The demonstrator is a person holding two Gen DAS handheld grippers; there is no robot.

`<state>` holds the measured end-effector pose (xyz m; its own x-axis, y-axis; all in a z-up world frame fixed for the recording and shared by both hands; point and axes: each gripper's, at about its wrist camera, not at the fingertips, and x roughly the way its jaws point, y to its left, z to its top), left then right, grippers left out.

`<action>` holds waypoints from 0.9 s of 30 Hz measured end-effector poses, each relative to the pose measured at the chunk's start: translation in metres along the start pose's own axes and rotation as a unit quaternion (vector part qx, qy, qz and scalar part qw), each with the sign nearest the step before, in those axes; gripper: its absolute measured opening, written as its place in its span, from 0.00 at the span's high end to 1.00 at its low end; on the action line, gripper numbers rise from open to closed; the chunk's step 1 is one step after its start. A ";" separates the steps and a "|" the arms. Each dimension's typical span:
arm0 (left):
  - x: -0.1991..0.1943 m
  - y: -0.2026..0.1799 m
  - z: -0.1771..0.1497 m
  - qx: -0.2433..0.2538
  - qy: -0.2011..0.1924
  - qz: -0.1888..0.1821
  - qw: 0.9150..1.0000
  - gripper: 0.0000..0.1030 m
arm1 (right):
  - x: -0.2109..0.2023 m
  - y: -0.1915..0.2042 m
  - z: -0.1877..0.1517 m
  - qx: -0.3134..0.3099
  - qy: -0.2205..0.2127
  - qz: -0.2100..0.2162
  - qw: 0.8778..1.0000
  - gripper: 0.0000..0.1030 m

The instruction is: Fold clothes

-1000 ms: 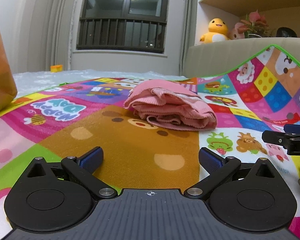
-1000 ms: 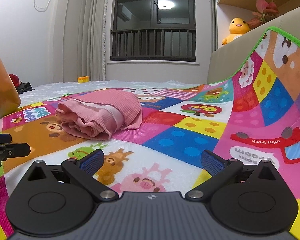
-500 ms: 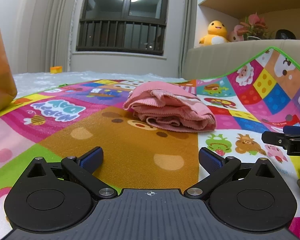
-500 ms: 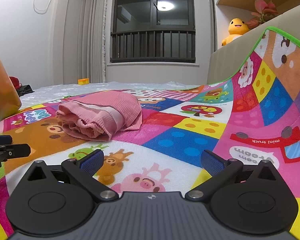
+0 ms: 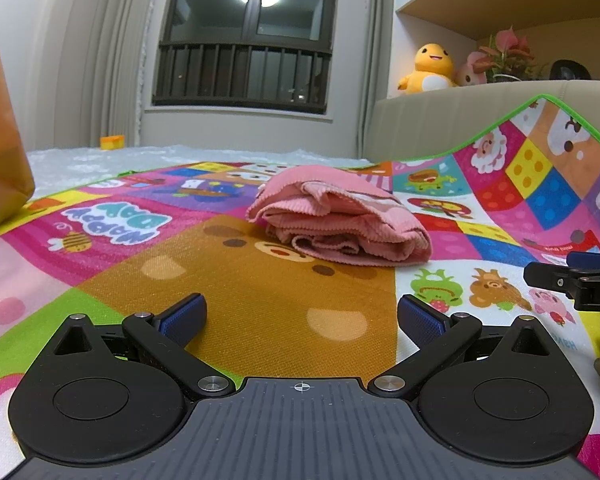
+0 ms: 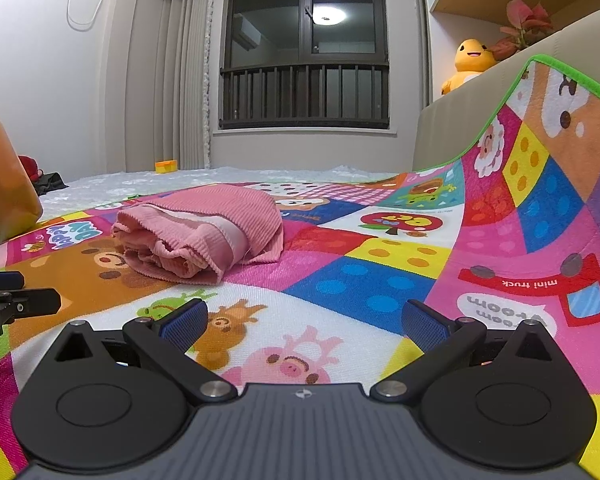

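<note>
A pink ribbed garment (image 5: 340,222) lies bundled in loose folds on the cartoon-print play mat (image 5: 260,304), toward the mat's far edge. The left gripper (image 5: 301,316) sits low over the mat with jaws spread wide and empty, the garment ahead and slightly to its right. The right gripper (image 6: 304,316), also wide open and empty, has the garment ahead to its left, well apart.
</note>
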<state>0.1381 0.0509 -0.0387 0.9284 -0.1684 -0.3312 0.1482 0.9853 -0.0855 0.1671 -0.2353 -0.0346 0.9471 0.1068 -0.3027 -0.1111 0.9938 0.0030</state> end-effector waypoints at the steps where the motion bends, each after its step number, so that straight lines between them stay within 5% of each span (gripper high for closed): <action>1: 0.000 0.000 0.000 0.000 0.000 0.000 1.000 0.00 | 0.000 0.000 0.000 0.000 0.000 0.000 1.000 0.00; 27: -0.001 0.000 -0.001 0.001 -0.005 0.000 1.000 0.00 | -0.002 0.000 -0.002 0.000 -0.004 -0.003 1.000 0.00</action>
<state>0.1368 0.0507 -0.0394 0.9316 -0.1677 -0.3226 0.1486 0.9854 -0.0829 0.1645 -0.2353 -0.0356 0.9502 0.1012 -0.2947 -0.1053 0.9944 0.0020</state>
